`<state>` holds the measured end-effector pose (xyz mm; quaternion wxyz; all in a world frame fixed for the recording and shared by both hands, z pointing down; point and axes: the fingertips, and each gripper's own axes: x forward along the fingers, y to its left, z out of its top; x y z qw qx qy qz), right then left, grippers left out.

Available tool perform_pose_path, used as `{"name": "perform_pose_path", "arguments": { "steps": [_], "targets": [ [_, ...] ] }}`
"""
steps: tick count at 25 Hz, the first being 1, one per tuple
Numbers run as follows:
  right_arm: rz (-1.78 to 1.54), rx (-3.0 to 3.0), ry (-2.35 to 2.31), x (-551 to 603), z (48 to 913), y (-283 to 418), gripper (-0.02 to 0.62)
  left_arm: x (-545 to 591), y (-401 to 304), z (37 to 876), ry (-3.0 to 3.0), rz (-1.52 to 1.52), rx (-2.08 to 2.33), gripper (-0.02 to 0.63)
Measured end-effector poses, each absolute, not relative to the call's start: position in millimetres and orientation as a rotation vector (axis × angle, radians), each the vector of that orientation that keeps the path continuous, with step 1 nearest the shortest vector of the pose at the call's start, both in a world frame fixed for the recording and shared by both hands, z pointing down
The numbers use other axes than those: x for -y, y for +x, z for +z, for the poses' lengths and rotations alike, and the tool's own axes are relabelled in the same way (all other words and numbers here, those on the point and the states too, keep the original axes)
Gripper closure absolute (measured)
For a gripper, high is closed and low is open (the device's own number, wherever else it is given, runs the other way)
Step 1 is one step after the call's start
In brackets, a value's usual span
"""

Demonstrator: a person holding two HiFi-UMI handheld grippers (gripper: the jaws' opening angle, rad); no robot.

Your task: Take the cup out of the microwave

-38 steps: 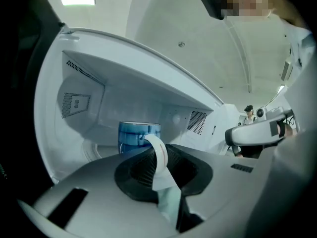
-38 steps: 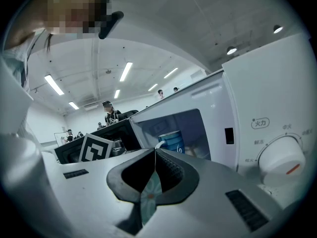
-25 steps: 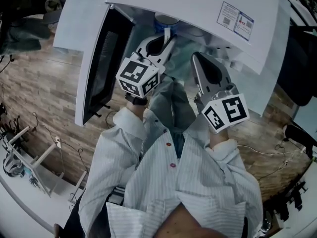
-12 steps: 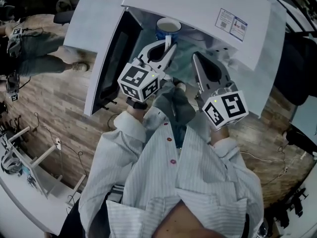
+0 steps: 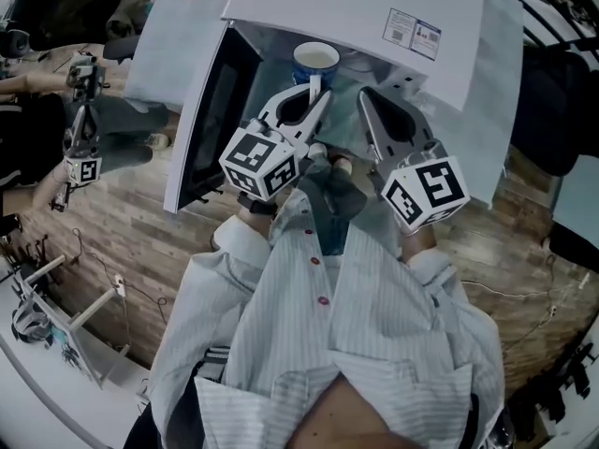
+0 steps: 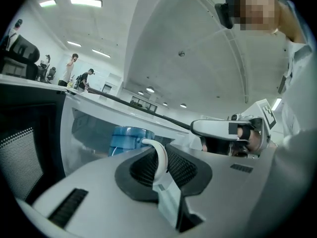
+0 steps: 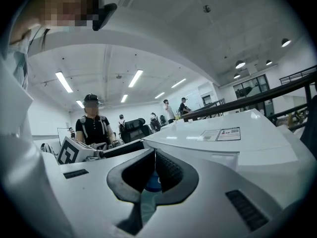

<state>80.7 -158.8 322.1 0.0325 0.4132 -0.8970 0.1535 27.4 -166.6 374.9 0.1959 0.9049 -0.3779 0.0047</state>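
A blue cup (image 5: 316, 64) with a white inside and a white handle (image 6: 160, 158) hangs at the mouth of the open white microwave (image 5: 356, 12). My left gripper (image 5: 318, 92) is shut on that handle, and in the left gripper view the cup (image 6: 126, 139) shows just beyond the jaws. The right gripper (image 5: 367, 97) hovers beside it to the right, just under the microwave's front edge, shut with nothing in it. In the right gripper view a sliver of the blue cup (image 7: 152, 182) shows through the gap behind the closed tips (image 7: 154, 155).
The microwave door (image 5: 211, 110) stands swung open at the left. A warning label (image 5: 412, 28) sits on the microwave's top. Another person with grippers (image 5: 80, 129) works at the far left over the wooden floor. Other people (image 7: 94, 123) stand in the background.
The cup has come out from under the microwave's top edge and shows in full. Both grippers have risen a little, the left still gripping the handle.
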Motion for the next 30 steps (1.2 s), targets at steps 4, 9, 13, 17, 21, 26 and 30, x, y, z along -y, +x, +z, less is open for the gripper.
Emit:
{"name": "perform_pose_path", "arguments": {
  "steps": [4, 9, 13, 17, 21, 26, 30],
  "targets": [
    [0.457, 2.749, 1.311, 158.2, 315.0, 94.0, 0.561, 160.2, 40.1, 363.7, 2.552, 0.001, 1.027, 0.554],
    [0.435, 2.728, 1.372, 157.3, 309.1, 112.7, 0.561, 154.2, 55.2, 348.5, 2.583, -0.024, 0.984, 0.554],
    [0.425, 2.715, 1.404, 156.8, 307.4, 123.6, 0.561, 151.0, 63.6, 342.3, 2.594, -0.032, 0.960, 0.552],
    [0.415, 2.711, 1.420, 157.2, 305.1, 129.3, 0.561, 147.9, 69.3, 338.2, 2.601, -0.039, 0.943, 0.552],
    [0.406, 2.712, 1.419, 157.3, 303.9, 130.9, 0.563, 145.1, 72.3, 335.2, 2.607, -0.047, 0.940, 0.553],
    [0.407, 2.714, 1.408, 157.7, 305.5, 132.2, 0.563, 143.4, 76.1, 333.5, 2.614, -0.048, 0.937, 0.553],
    [0.408, 2.715, 1.389, 156.9, 307.9, 130.2, 0.563, 142.8, 78.1, 332.7, 2.616, -0.052, 0.936, 0.553]
  ]
}}
